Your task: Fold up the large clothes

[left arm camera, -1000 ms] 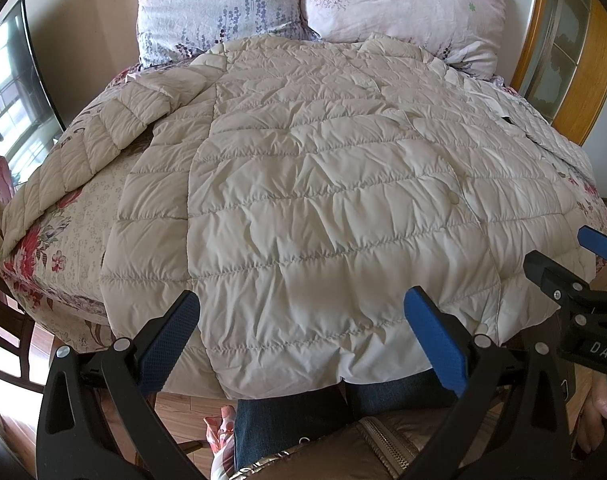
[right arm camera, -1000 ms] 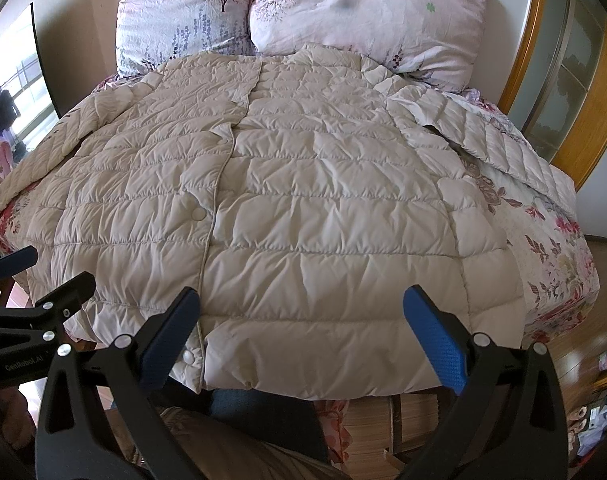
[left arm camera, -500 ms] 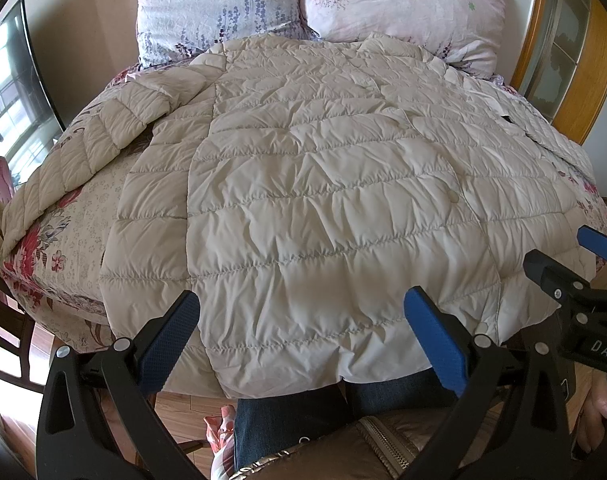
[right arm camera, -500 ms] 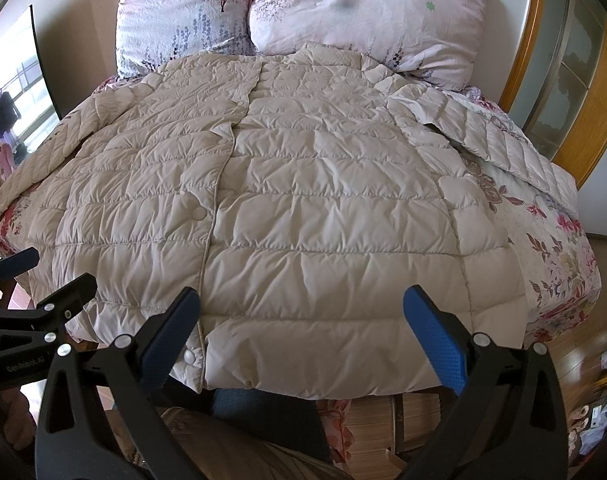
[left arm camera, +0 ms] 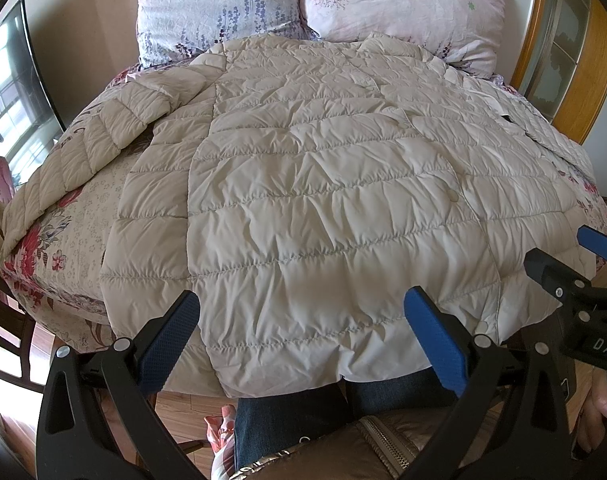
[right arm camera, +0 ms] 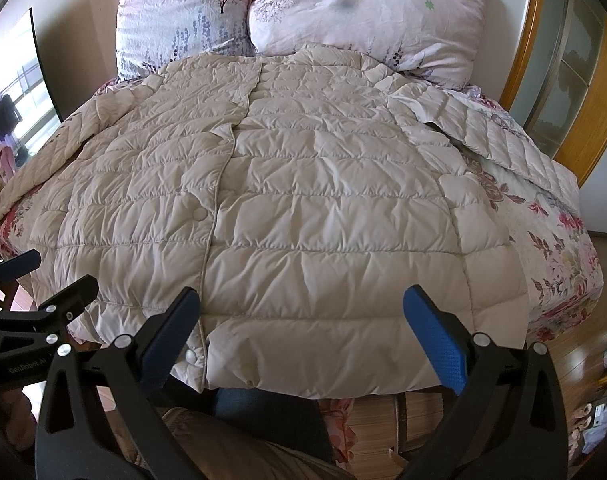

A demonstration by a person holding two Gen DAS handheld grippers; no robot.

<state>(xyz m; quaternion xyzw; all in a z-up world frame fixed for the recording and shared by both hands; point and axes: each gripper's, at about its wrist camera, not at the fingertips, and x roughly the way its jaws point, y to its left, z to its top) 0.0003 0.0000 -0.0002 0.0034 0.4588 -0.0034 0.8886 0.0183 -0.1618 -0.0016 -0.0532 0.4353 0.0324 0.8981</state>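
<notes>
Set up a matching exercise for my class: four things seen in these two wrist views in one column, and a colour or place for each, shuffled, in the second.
Things:
1. down coat
2. pillows
3. bedspread
4. pads of the right hand-held gripper

Descriptions:
A. blue
B. propped at the head of the bed
C. beige, spread flat with sleeves out
D. floral, beneath the coat

Pairs: 1-C, 2-B, 3-D, 4-A

Both wrist views from the bed's (left arm camera: 55, 240) foot, facing the pillows (right arm camera: 367, 16), sharing the quilted coat (right arm camera: 323, 220)
</notes>
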